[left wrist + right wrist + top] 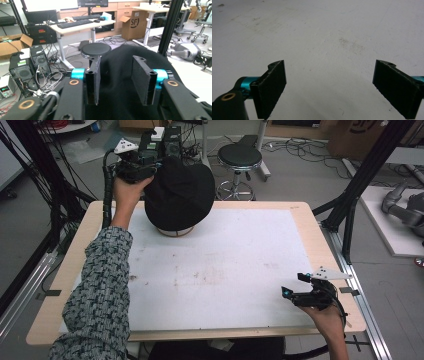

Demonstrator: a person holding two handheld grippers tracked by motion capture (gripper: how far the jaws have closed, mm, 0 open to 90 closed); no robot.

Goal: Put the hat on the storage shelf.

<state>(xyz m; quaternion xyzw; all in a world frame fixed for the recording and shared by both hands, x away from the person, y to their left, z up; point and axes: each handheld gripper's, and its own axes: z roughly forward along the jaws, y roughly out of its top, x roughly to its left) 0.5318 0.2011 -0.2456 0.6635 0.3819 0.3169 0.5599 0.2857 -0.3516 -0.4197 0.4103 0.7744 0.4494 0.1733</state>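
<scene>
Left tool [120, 85] is sitting spread astride the black hat [179, 195], pads not pinching. Soft, light fabric; pinching a crown fold looks best. Right tool [329, 87] is idling wide over the desk [225, 270].

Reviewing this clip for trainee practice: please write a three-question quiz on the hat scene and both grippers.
1. True or false: the black hat sits on a round stand at the table's far edge.
2. Which gripper is at the hat? A left B right
3. What lies between the right gripper's jaws?

Key
1. True.
2. A: the left gripper has black fabric between its jaws, which stand apart; the pads do not visibly press it.
3. Nothing; the jaws stand wide over the bare white mat.
</scene>
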